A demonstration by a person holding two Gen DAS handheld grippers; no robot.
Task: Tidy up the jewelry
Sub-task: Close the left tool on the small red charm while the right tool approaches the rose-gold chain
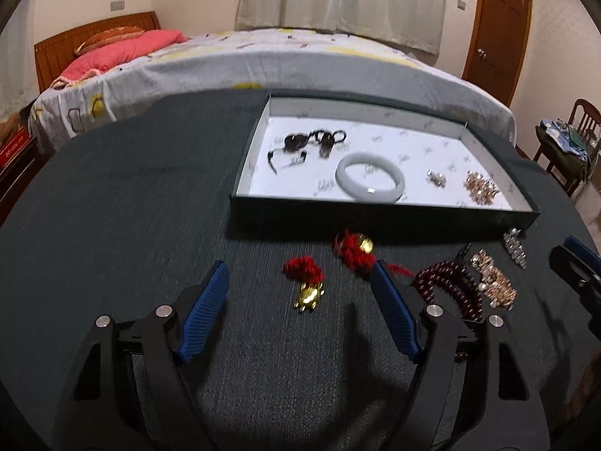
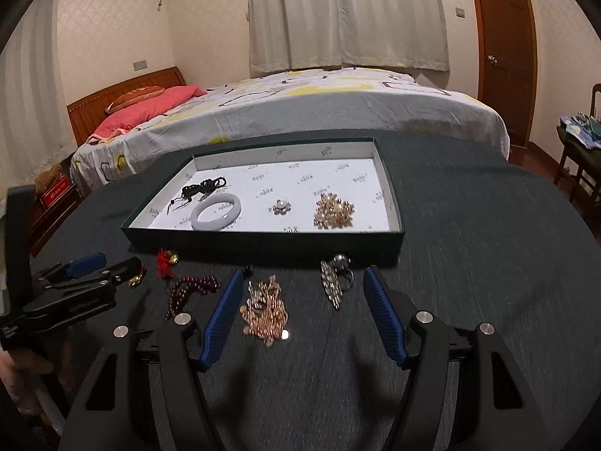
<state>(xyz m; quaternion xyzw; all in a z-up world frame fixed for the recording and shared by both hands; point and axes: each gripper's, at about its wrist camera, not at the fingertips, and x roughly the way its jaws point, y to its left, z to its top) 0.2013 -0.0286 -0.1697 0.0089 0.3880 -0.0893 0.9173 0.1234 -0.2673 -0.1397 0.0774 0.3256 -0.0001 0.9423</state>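
Observation:
A dark green tray (image 1: 375, 214) (image 2: 263, 240) with a white lining holds a dark corded piece (image 1: 311, 143), a pale bangle (image 1: 370, 176) (image 2: 216, 212), a small brooch (image 2: 281, 207) and a gold cluster (image 2: 332, 212). On the dark cloth in front lie a gold charm on red cord (image 1: 308, 289), a second red-cord charm (image 1: 353, 250), dark red beads (image 1: 450, 285) (image 2: 191, 289), a rose-gold piece (image 2: 265, 310) and a silver piece (image 2: 334, 282). My left gripper (image 1: 300, 274) is open around the gold charm. My right gripper (image 2: 302, 280) is open, with both pieces between its fingers.
A bed (image 2: 300, 112) with a patterned sheet and pink pillow stands behind the table. A wooden door (image 2: 503, 37) is at the back right, a chair (image 1: 571, 143) with clutter at the right. The left gripper also shows in the right wrist view (image 2: 86, 274).

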